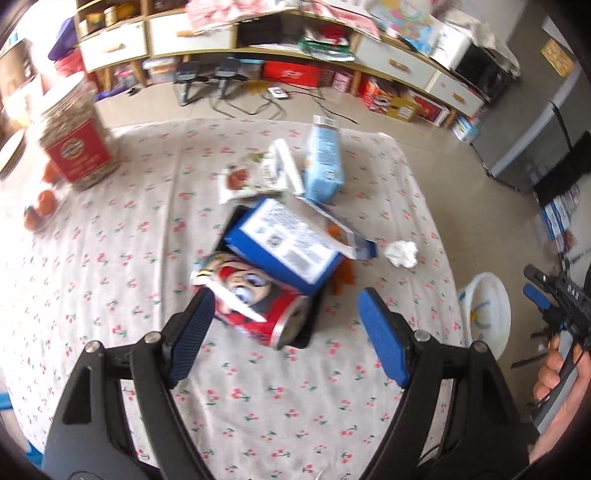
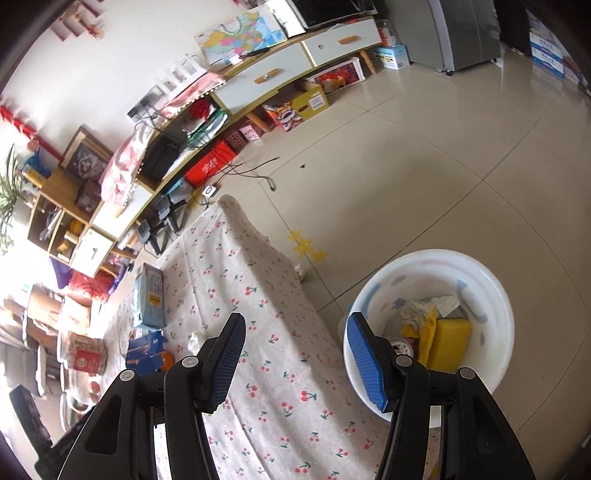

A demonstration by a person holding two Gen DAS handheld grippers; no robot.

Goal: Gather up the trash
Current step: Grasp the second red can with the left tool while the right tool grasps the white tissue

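In the left wrist view my left gripper is open and empty, just above a red cartoon can that lies on its side on the cherry-print tablecloth. A blue box leans on the can. Behind it lie a light blue carton, snack wrappers and a crumpled tissue. My right gripper is open and empty over the table's edge, beside the white trash bucket. The bucket holds a yellow sponge and wrappers. The bucket also shows in the left wrist view.
A red-labelled jar and oranges stand at the table's left. A low cabinet with boxes under it lines the far wall. A grey fridge stands on the tiled floor.
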